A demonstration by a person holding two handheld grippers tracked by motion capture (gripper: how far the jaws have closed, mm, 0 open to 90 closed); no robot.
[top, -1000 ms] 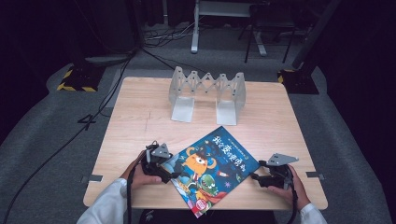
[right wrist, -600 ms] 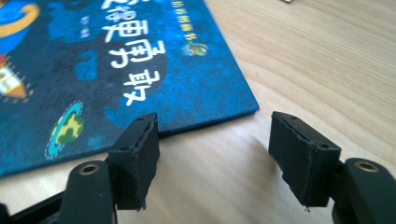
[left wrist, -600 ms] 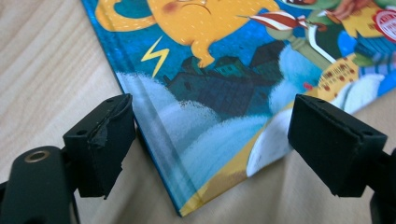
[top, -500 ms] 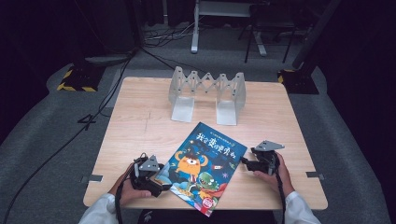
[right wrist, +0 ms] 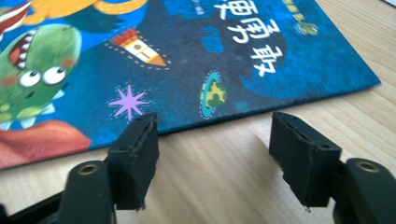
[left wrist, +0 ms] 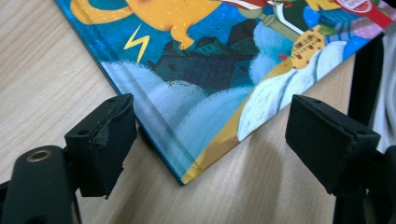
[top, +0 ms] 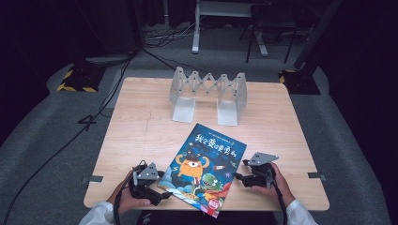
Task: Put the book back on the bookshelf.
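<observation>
- High view: a picture book (top: 204,168) with a glossy, dark-blue illustrated cover lies flat and askew on the pale wood-grain table (top: 141,131), near the front edge, between the two hands
- High view: the left gripper (top: 162,185) sits at the book's lower-left edge and the right gripper (top: 238,176) at its right edge, each topped by a grey three-cornered plate; whether they touch the cover cannot be told from here
- High view: a grey zigzag folding rack (top: 209,93), matt and angular, stands at the far middle of the table, well apart from the book
- Left gripper view: the left gripper (left wrist: 210,135) has its blocky black jaws standing wide apart; the book's corner (left wrist: 187,175) points between them, flat on the wood, its blue spine edge just beside one rubber pad (left wrist: 109,135), whose facing is frayed
- Right gripper view: the right gripper (right wrist: 212,154) has jaws spread, just having widened, nothing between them but bare wood; the book's long edge (right wrist: 261,105) lies just beyond the pad tips
- Right gripper view: cover print of a green monster, rocket and star reads clearly here, blurred from above
</observation>
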